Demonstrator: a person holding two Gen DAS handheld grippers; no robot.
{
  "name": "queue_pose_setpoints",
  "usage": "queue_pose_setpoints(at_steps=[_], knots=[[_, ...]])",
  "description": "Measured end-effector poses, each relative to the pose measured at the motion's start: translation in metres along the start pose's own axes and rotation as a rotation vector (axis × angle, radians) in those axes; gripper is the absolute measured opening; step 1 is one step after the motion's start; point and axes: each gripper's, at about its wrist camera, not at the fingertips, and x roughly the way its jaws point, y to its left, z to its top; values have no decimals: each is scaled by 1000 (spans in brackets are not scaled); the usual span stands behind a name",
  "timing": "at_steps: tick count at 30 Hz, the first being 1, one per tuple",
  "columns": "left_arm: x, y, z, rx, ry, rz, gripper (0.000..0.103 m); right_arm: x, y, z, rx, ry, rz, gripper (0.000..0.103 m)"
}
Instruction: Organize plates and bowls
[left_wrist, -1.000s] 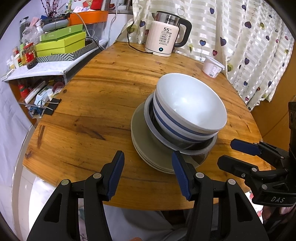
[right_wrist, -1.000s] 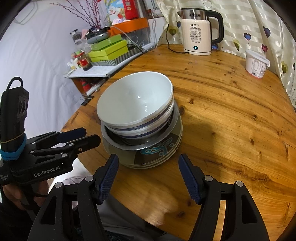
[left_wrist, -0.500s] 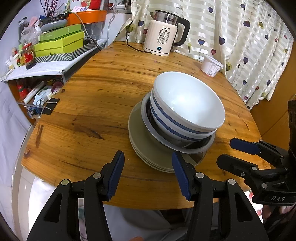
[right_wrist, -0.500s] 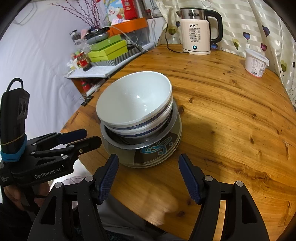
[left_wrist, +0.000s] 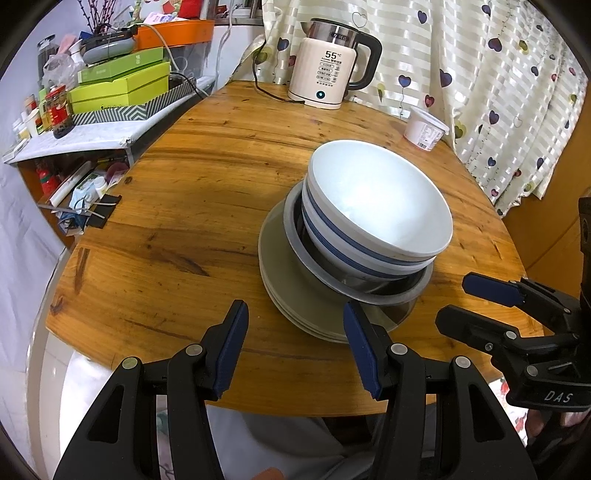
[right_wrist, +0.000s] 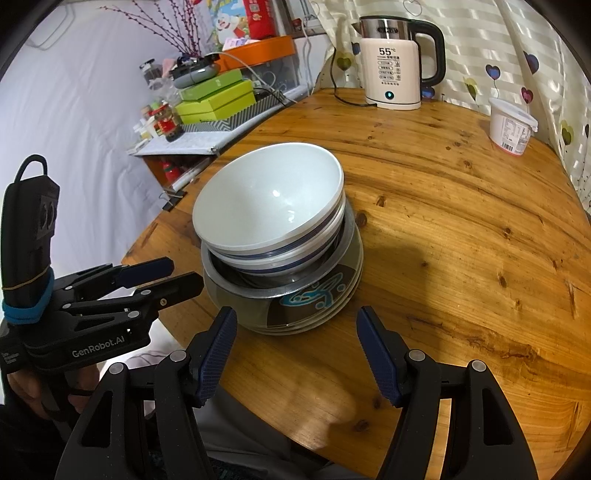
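Far to the left of the left tongs (left_wrist: 295, 345), beyond the bench (left_wrist: 207, 206) edge, a shelf (left_wrist: 74, 147) carries green boxes (left_wrist: 122, 86) and small jars. The left tongs hang over the near edge of the bench with their jaws well apart and nothing between them. Just ahead of them and a little to their right stands the stack: white bowls with blue bands (left_wrist: 376, 210), nested, sitting in a metal bowl (left_wrist: 369, 288), which rests on a pile of plates (left_wrist: 291, 295); how many plates there are is hard to make out. From the right wrist view the same bowls (right_wrist: 269, 199) stand straight ahead of the right tongs (right_wrist: 295, 350), close to the tips but apart from them, and the top plate (right_wrist: 317, 299) shows a blue pattern. The right tongs are also wide open and hold nothing. Far ahead, at the back of the bench, stands a kettle (right_wrist: 391, 62), and to the right of it a white tub (right_wrist: 511, 127) beside the curtain (left_wrist: 480, 74).
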Motion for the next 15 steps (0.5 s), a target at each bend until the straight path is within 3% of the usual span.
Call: queue_pose_setpoints(at_steps=[15], knots=[[2,-1,-1,2,4,-1,55,0,0,0,0,1,1,68]])
